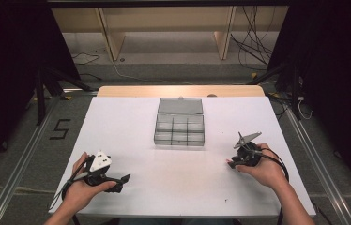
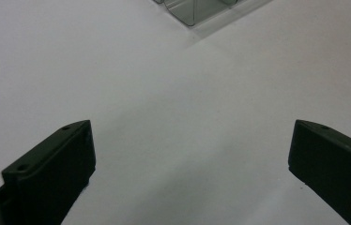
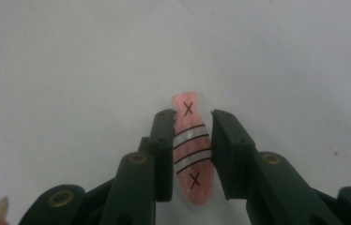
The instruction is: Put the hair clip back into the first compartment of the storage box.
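A small pink press-on nail (image 3: 190, 154) with two black X marks and silver stripes lies lengthwise between the two jaws of my right gripper (image 3: 192, 117), just above the white table (image 3: 70, 56). The jaws press on both its long sides. In the high view this right gripper (image 1: 233, 163) is at the table's right, held in a hand. My left gripper (image 1: 123, 180) rests low at the front left; its jaws stand wide apart with nothing between them (image 2: 190, 136). A clear compartment box (image 1: 179, 130) sits mid-table with its lid (image 1: 180, 106) open toward the back.
One corner of the clear box (image 2: 192, 10) shows at the top of the left gripper view. The white tabletop (image 1: 131, 117) ends in a wooden strip (image 1: 178, 90) at the far edge. Cables and wooden shelving stand on the floor beyond.
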`<state>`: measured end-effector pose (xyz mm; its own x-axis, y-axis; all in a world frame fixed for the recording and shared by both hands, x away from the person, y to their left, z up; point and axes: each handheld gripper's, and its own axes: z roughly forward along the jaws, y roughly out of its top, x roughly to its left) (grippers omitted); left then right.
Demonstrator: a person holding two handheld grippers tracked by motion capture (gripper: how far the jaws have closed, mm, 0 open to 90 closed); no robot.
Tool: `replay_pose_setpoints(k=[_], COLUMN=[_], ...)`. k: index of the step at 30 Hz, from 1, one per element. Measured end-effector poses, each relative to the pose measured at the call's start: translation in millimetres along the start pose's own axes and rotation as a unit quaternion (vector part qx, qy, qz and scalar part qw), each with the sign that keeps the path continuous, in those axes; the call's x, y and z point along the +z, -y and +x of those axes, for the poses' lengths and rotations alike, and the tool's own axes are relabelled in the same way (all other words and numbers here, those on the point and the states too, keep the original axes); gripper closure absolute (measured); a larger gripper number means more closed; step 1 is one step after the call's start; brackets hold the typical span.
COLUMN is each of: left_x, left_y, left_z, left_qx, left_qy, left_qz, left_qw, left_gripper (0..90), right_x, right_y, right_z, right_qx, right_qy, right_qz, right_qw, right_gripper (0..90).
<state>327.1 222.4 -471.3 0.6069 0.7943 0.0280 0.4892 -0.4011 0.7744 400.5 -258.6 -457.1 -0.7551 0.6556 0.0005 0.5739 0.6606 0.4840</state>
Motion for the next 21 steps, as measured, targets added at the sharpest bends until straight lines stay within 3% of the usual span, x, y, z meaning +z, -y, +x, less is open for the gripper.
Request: replay_pose_setpoints(k=[9,21], left_x=[0.2,0.4], left_y=[0.0,0.1], left_z=[-0.3,-0.5], left_qx=[0.001,0.0], left_qy=[-0.001,-0.001], left_qz=[0.0,-0.002], left_qw=[1.0,1.0], left_gripper=[0.5,0.6], right_x=[-4.2,-3.5], right_y=[-6.7,-20.6], right_z=[5.2,13.0], right_qx=[0.0,0.001], right_qy=[0.014,0.027], right_qz=[-0.049,-0.092], right_qw=[0.9987,0.9954], right_gripper=[71.4,71.5])
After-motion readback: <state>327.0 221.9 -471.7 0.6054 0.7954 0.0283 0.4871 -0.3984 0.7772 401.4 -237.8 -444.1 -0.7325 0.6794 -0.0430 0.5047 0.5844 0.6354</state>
